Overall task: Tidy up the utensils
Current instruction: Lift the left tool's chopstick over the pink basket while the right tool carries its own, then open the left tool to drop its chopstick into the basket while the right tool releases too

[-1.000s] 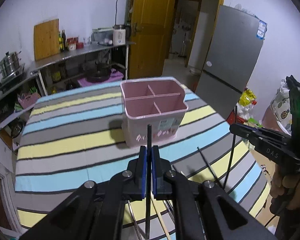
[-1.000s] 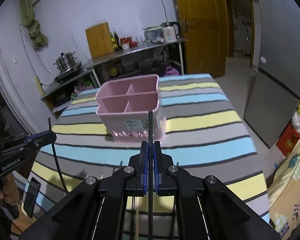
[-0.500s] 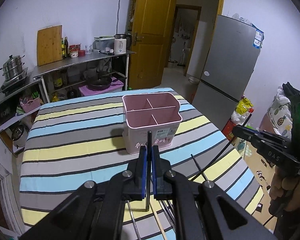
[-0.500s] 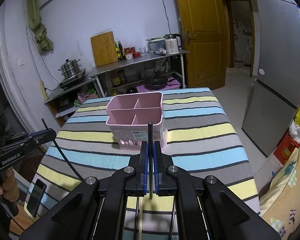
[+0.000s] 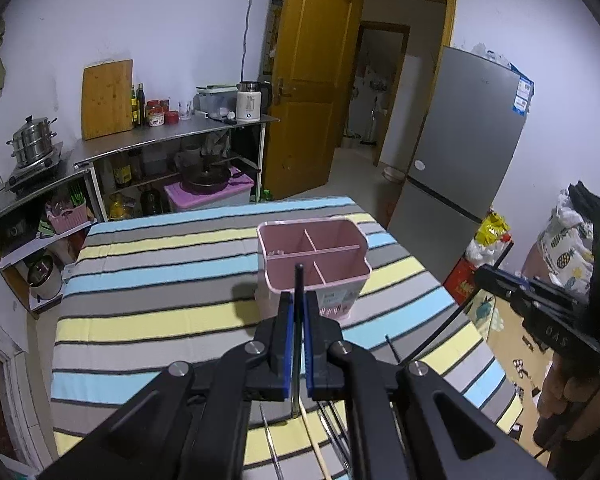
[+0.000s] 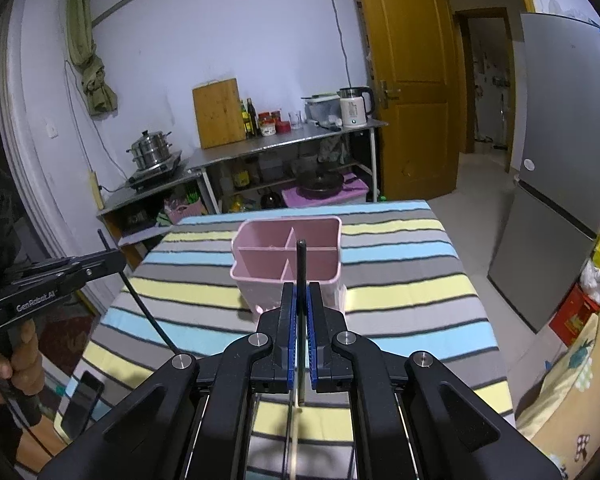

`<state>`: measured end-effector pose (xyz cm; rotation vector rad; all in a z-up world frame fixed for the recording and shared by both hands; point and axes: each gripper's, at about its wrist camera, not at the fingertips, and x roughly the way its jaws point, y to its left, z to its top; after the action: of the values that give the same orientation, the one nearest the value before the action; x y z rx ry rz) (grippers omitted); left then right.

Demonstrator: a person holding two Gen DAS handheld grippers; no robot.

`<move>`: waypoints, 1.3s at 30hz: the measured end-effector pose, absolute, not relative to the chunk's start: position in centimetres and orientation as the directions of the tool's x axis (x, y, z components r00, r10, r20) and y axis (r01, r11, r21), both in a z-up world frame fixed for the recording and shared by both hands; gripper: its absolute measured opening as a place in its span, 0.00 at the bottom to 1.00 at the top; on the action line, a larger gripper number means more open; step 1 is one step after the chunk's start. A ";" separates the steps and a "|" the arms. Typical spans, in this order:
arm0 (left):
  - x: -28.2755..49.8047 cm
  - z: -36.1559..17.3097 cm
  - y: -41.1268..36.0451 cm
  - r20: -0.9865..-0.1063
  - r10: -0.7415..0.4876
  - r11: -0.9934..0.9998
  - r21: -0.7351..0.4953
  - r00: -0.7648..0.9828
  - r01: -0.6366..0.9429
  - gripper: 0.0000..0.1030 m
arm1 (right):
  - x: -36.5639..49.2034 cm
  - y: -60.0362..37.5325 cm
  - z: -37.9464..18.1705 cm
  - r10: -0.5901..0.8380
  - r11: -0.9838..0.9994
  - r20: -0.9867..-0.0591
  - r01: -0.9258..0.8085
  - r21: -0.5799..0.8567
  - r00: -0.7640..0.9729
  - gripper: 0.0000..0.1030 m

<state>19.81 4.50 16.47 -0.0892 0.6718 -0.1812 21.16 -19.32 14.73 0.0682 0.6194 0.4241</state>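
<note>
Matt pink plastic caddy [image 5: 314, 258], striped woven tablecloth [image 5: 160, 280], matt black chopstick [image 5: 299, 300]

Both wrist views toward pink caddy [image 5: 314, 258]

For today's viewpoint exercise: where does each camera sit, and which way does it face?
Left wrist: on the left tongs, looking down at the pink caddy; the right tongs and a hand show.
Right wrist: on the right tongs, facing the caddy; the left tongs show.
Shared: caddy, striped table, each tongs shut on a black chopstick.
</note>
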 end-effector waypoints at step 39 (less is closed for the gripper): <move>31.5 22.0 6.4 -0.466 -0.218 0.965 -0.231 0.857 0.120 0.05 | 32.4 -15.0 16.5 0.451 0.889 -0.446 -0.342 0.305 0.773 0.04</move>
<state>31.50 6.43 22.01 -0.1974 0.5116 -0.1789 32.44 -14.99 16.45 0.2120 0.5353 0.4332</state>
